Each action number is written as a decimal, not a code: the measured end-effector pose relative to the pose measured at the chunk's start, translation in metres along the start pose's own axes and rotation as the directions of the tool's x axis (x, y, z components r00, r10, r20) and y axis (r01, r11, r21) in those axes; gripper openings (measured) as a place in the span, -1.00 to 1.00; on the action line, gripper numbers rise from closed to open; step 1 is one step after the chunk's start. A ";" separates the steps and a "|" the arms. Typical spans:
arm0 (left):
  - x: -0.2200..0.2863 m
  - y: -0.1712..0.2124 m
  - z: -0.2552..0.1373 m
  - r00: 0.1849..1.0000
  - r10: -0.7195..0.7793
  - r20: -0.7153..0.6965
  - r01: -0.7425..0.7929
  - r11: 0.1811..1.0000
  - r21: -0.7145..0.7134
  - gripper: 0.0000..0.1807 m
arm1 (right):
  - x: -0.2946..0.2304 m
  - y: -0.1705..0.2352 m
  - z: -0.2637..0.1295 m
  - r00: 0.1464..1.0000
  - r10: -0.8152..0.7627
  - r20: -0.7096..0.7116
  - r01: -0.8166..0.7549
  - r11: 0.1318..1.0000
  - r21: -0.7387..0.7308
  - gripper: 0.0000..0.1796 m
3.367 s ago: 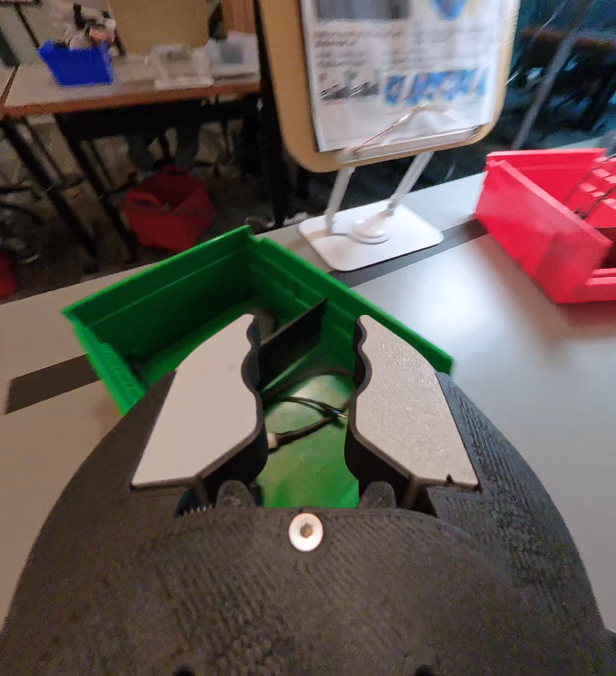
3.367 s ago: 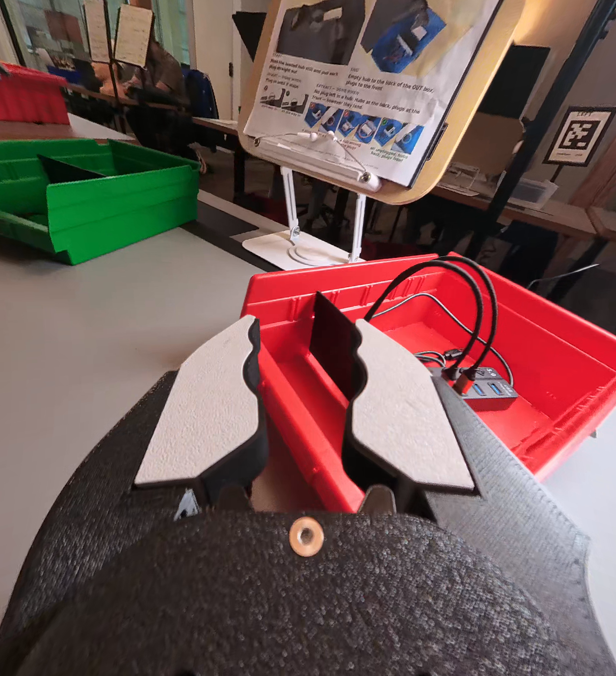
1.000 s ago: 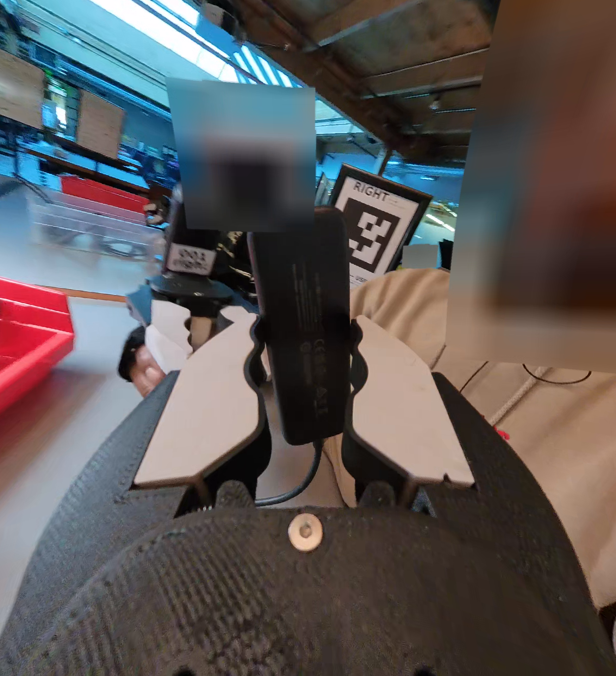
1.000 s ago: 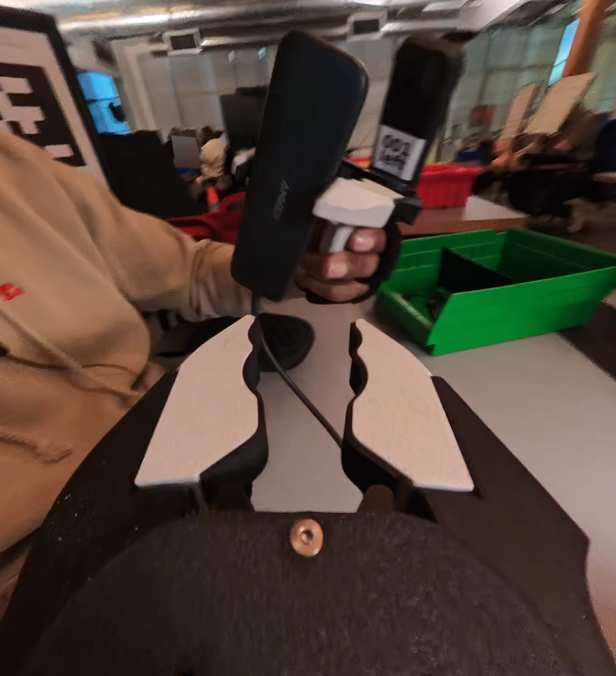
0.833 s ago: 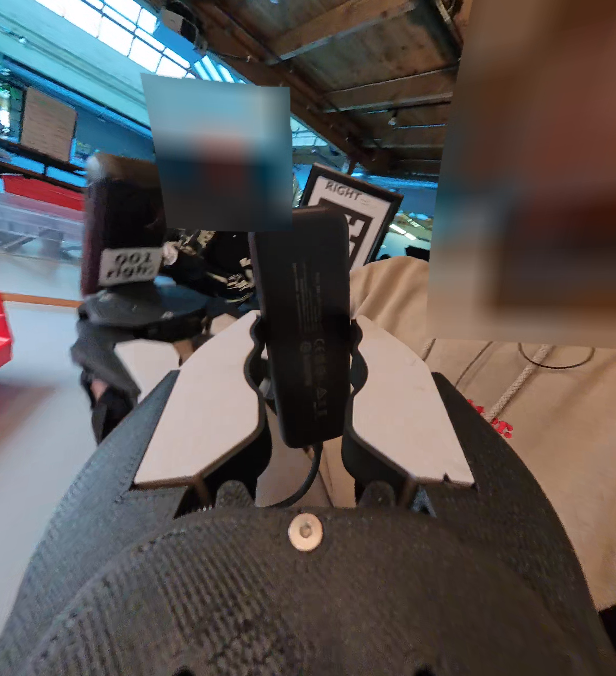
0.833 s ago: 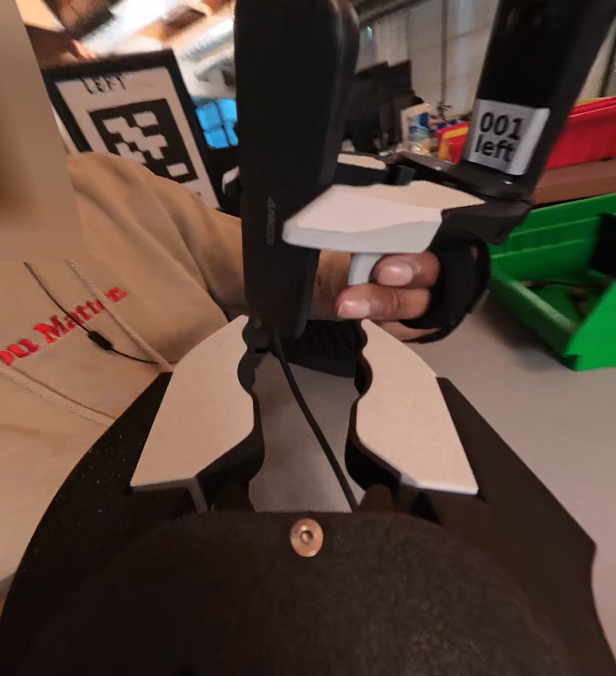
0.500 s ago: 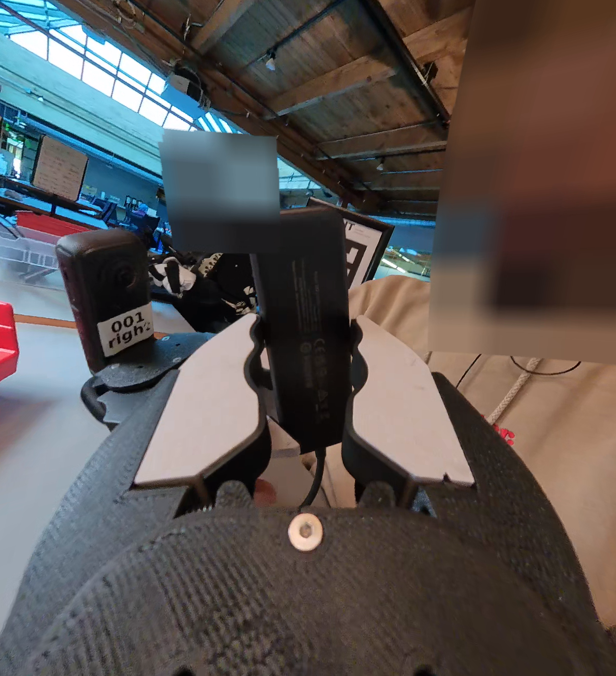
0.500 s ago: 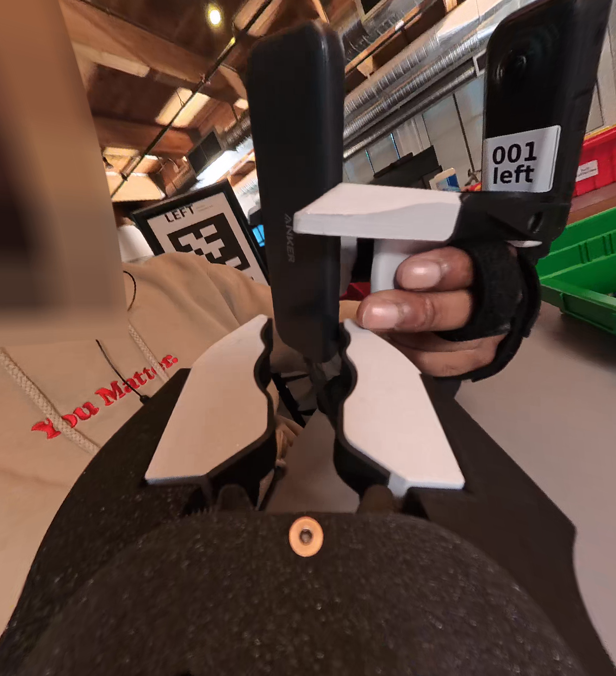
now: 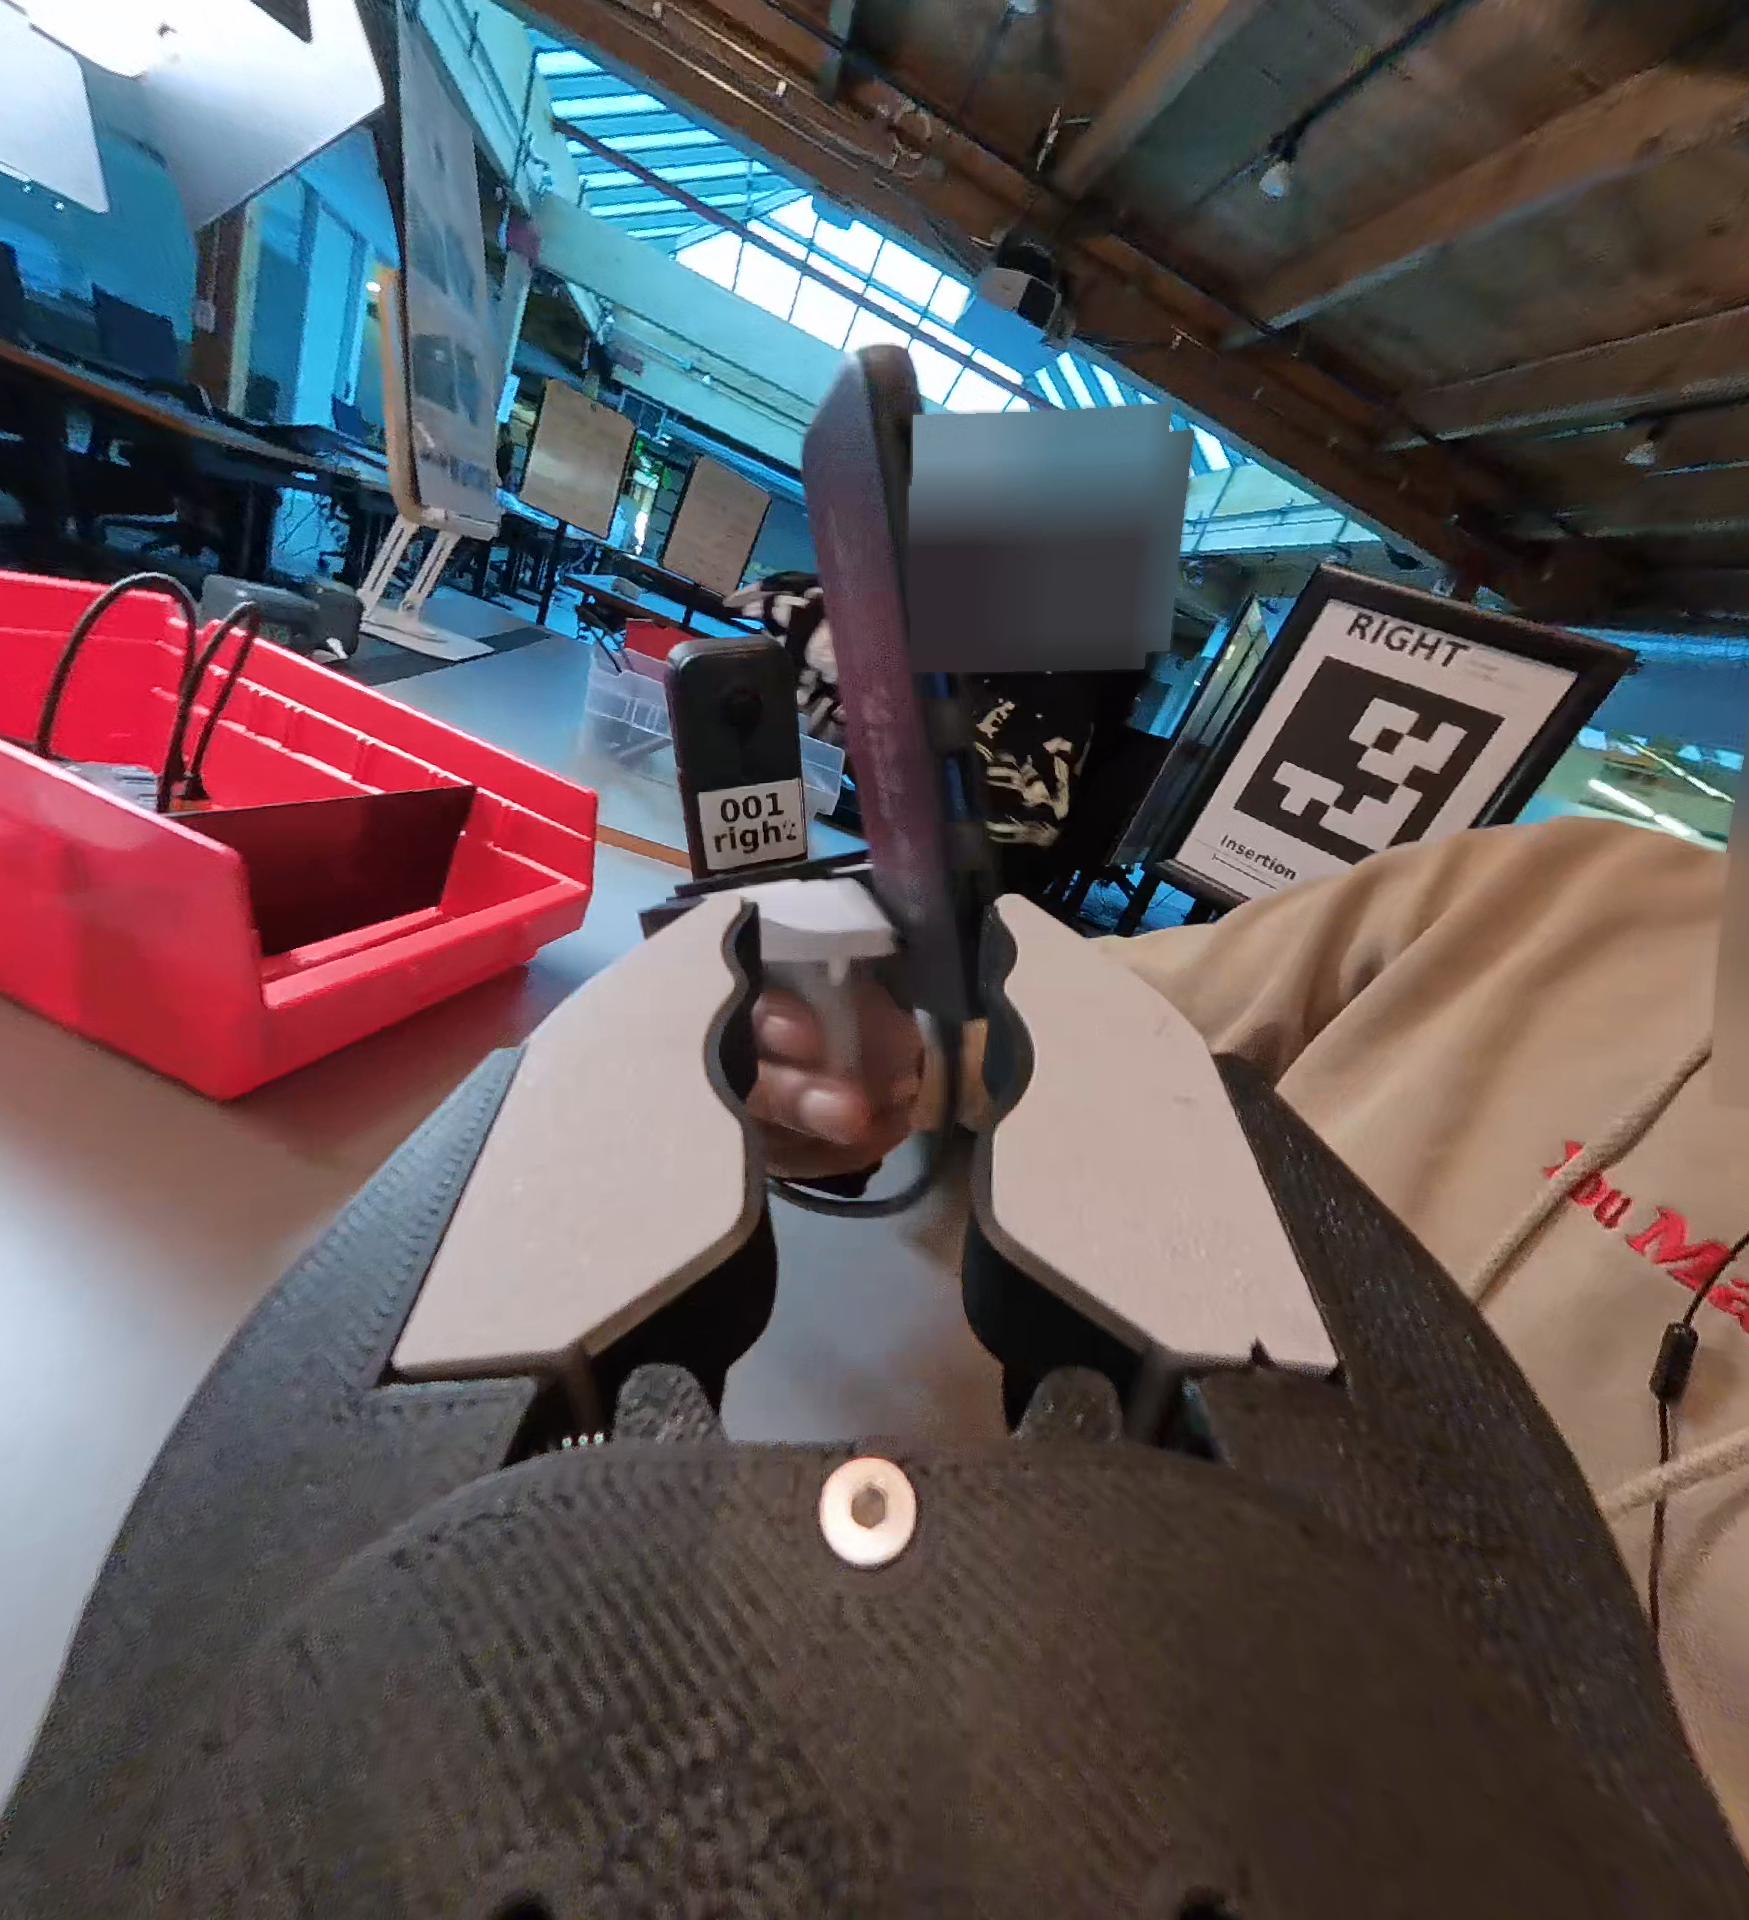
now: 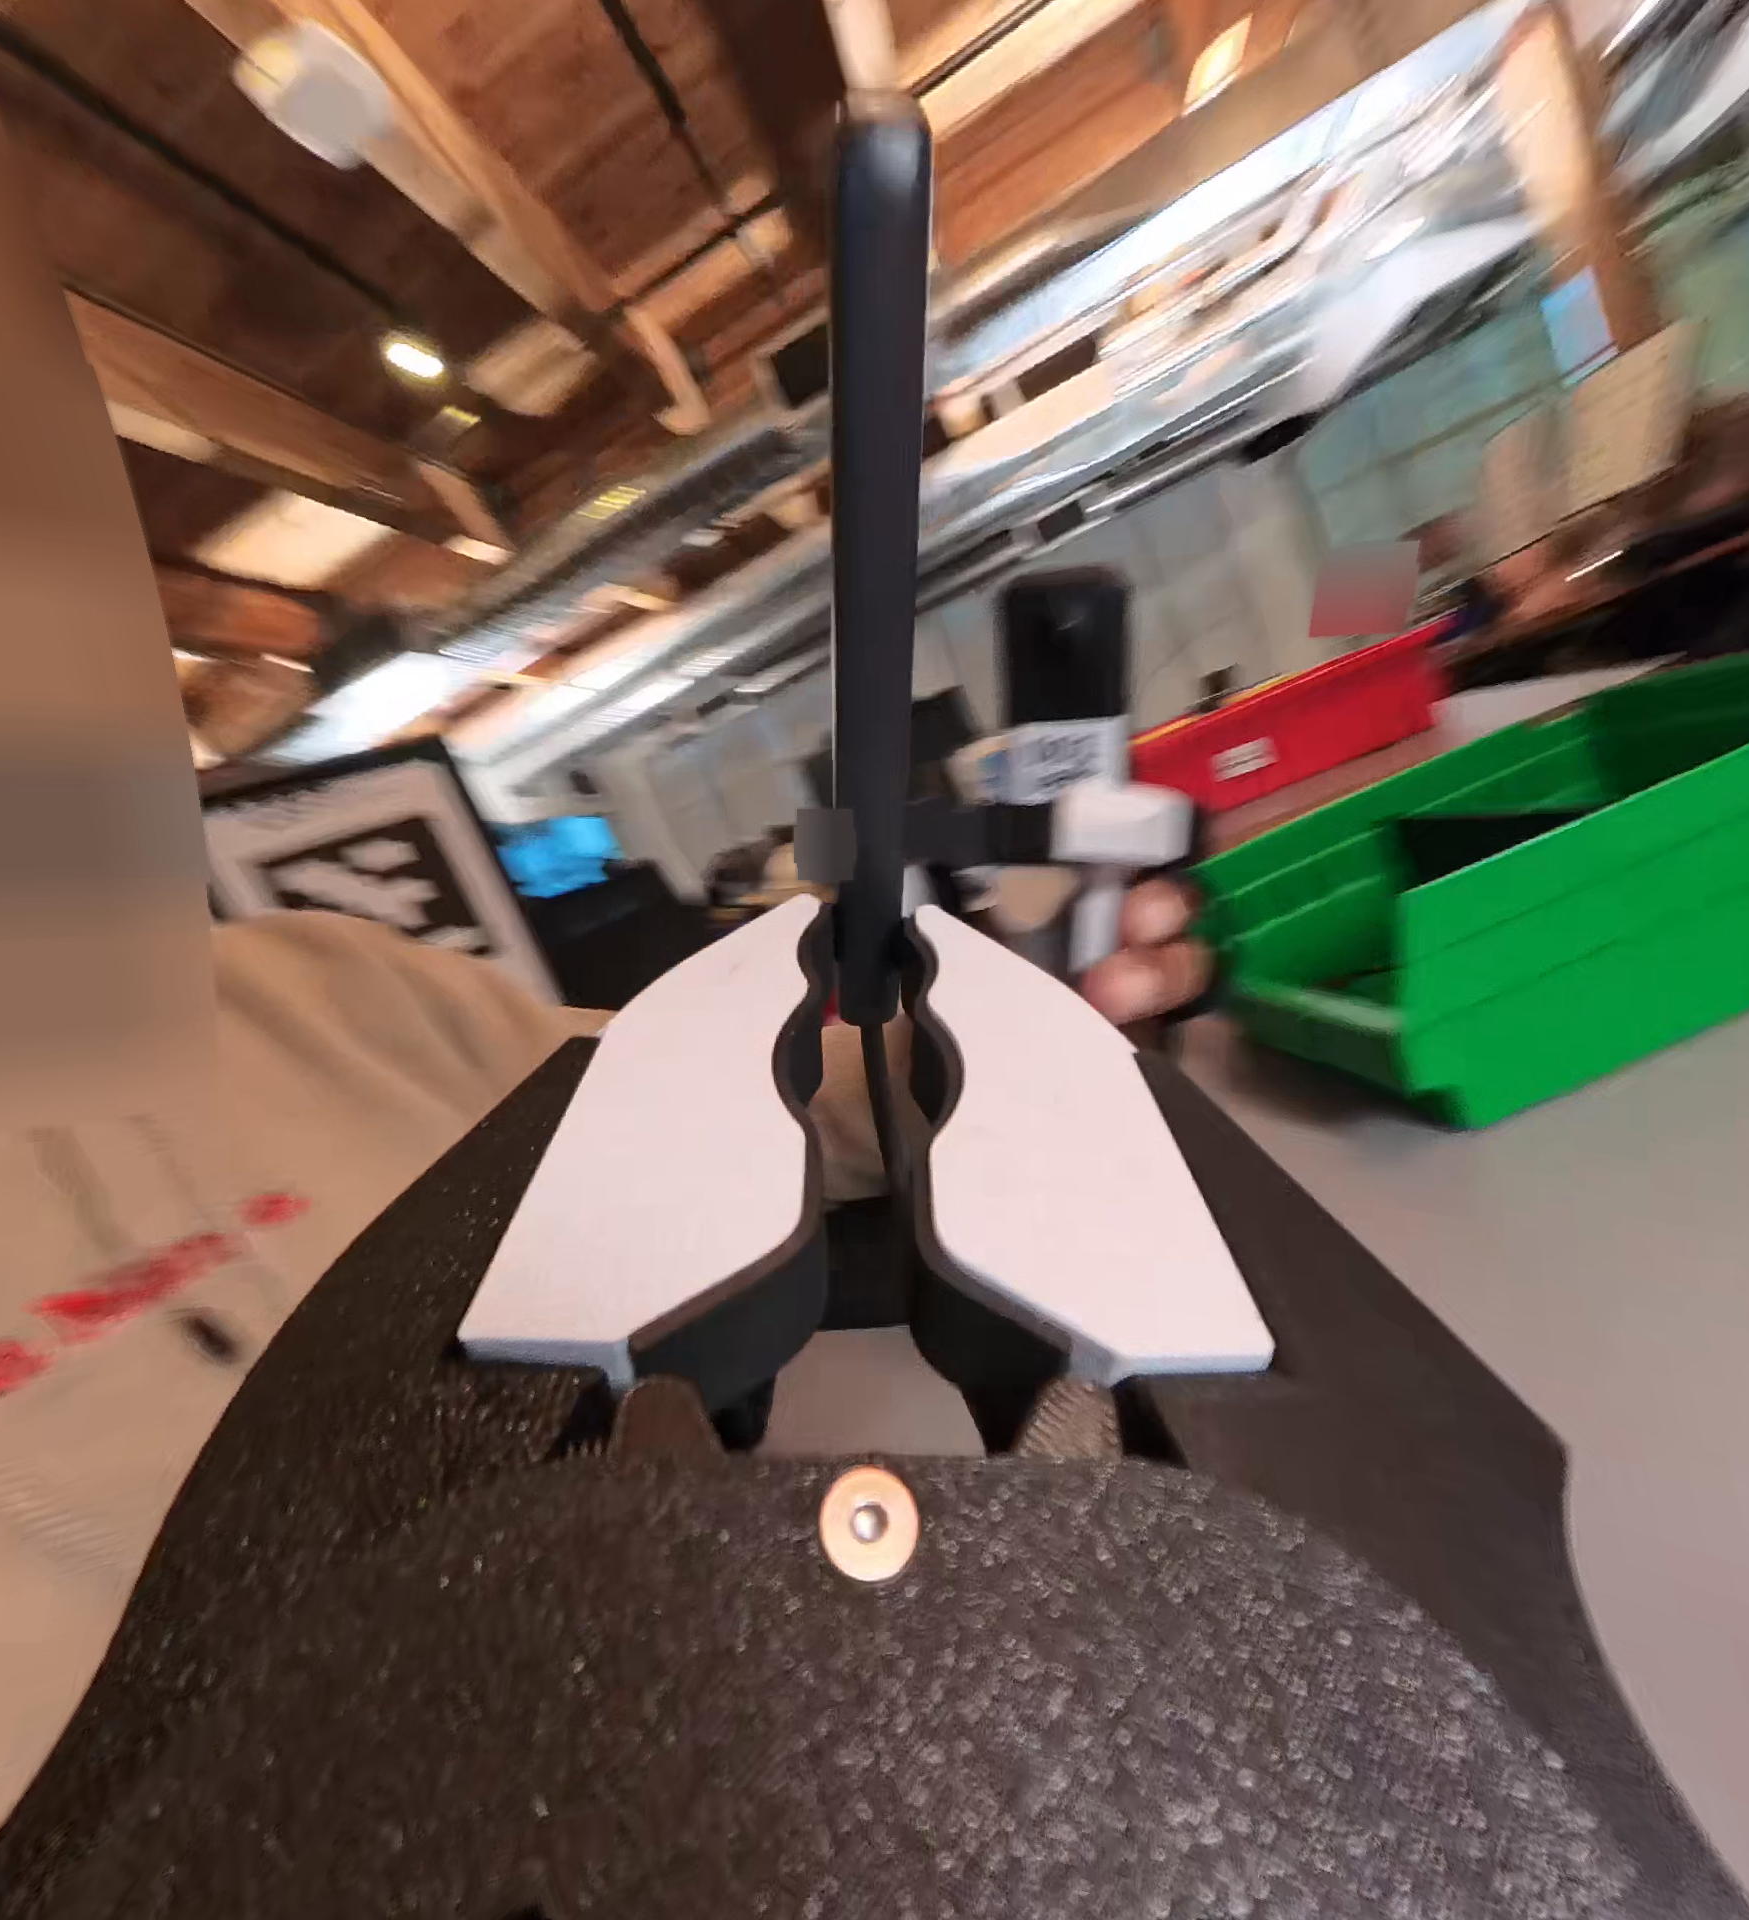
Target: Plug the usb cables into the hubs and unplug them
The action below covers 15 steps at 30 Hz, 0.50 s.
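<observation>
The right wrist view is motion-blurred. The right gripper [image 10: 867, 961] pinches the lower end of the slim black USB hub [image 10: 875, 540], upright above the grey worktop [image 10: 1535, 1226]. The left gripper [image 9: 865, 997] is spread, its right finger [image 9: 1109, 1143] touching the hub; the thin black cable [image 9: 880, 1195] loops below.

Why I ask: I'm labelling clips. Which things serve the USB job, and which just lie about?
Job: black USB hub, its cable, right tool, left tool, red bin, green bin.
Lying about: marker sign, document stand, clear container.
</observation>
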<state>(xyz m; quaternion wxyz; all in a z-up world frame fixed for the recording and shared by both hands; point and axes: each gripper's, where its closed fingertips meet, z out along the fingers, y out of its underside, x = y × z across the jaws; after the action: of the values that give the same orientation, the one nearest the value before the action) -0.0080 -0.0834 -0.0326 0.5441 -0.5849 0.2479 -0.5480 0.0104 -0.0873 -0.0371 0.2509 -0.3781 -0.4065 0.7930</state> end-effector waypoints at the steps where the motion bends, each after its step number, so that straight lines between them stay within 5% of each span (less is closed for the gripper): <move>1: 0.004 0.003 0.002 1.000 0.008 -0.014 -0.008 1.000 -0.015 -0.56 | 0.004 -0.002 -0.002 0.997 -0.066 -0.047 0.066 0.998 -0.003 -0.88; 5: 0.008 0.023 0.014 0.993 0.117 0.010 -0.115 0.984 -0.135 -0.57 | 0.007 -0.002 -0.004 0.962 -0.244 -0.124 0.241 0.970 -0.042 -0.87; 8: 0.004 0.028 0.013 0.948 0.306 0.081 -0.283 0.935 -0.215 -0.87 | 0.004 0.008 0.001 0.949 -0.297 -0.110 0.285 0.952 -0.109 -0.87; 15: 0.005 0.049 0.000 0.817 0.576 0.011 -0.529 0.758 -0.382 -0.86 | -0.001 0.024 -0.001 0.891 -0.451 -0.051 0.404 0.838 -0.366 -0.64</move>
<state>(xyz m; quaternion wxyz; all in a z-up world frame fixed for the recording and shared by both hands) 0.0079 -0.1014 -0.0752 0.5789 -0.6092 0.4707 -0.2686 0.0097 -0.1005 -0.0566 0.3785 -0.3687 -0.5955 0.6052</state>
